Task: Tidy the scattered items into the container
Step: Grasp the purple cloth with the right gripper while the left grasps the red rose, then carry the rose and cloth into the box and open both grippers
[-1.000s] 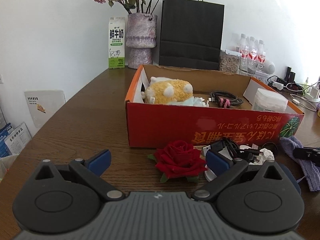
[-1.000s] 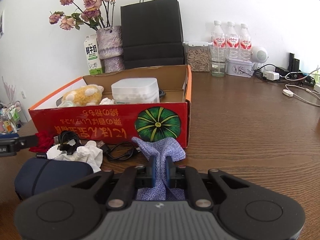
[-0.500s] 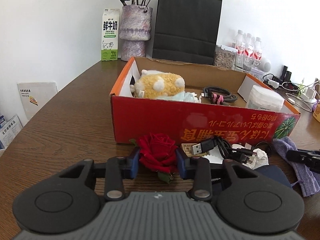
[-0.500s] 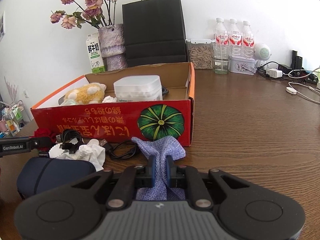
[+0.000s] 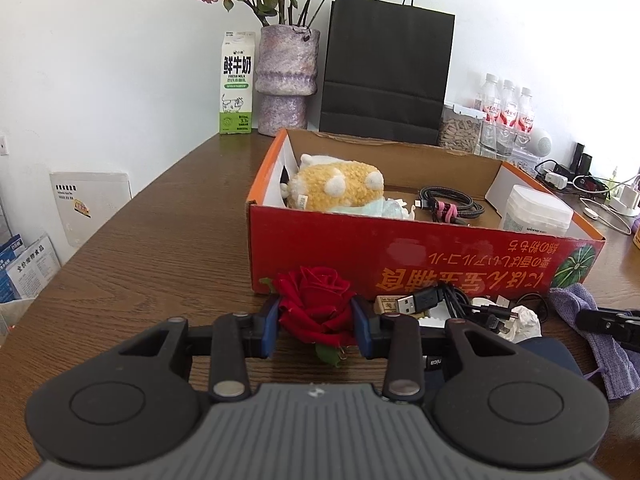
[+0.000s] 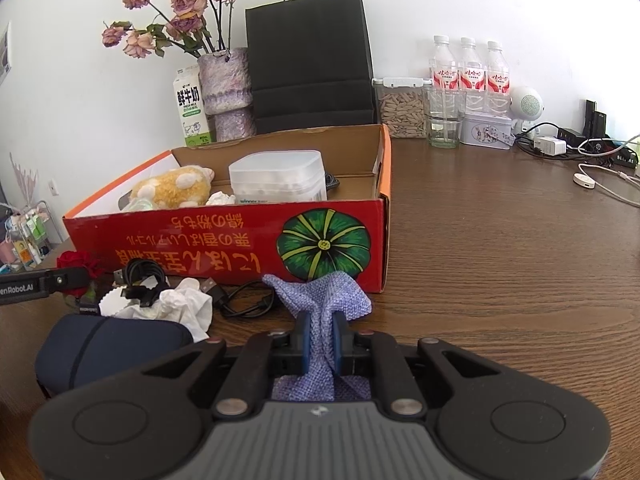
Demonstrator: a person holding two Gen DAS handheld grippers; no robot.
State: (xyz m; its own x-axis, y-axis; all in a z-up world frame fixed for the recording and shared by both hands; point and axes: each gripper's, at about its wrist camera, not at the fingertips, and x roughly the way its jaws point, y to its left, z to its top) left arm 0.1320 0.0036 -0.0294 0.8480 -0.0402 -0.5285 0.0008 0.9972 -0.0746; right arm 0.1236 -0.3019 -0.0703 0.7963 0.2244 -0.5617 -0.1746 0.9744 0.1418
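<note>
A red cardboard box [image 5: 420, 256] stands open on the wooden table and holds a yellow plush toy [image 5: 336, 190], a coiled cable [image 5: 448, 204] and a white plastic tub [image 5: 536, 210]. My left gripper [image 5: 316, 326] is shut on a red rose [image 5: 316, 300] just in front of the box. My right gripper [image 6: 320, 340] is shut on a purple-blue cloth [image 6: 320, 300] in front of the box [image 6: 224, 236] by its pumpkin picture. Black USB cables [image 6: 144, 276], crumpled white tissue [image 6: 180, 308] and a dark blue pouch [image 6: 108, 348] lie between the grippers.
Behind the box stand a milk carton [image 5: 237, 84], a vase of dried roses [image 5: 286, 80], a black paper bag [image 5: 386, 76], a seed jar [image 6: 402, 106], water bottles [image 6: 468, 76] and a glass [image 6: 444, 122]. Chargers and cables [image 6: 576, 148] lie at the far right.
My left gripper closed from open onto the red rose and has lifted it slightly. My right gripper stays shut on the cloth and has raised it a little.
</note>
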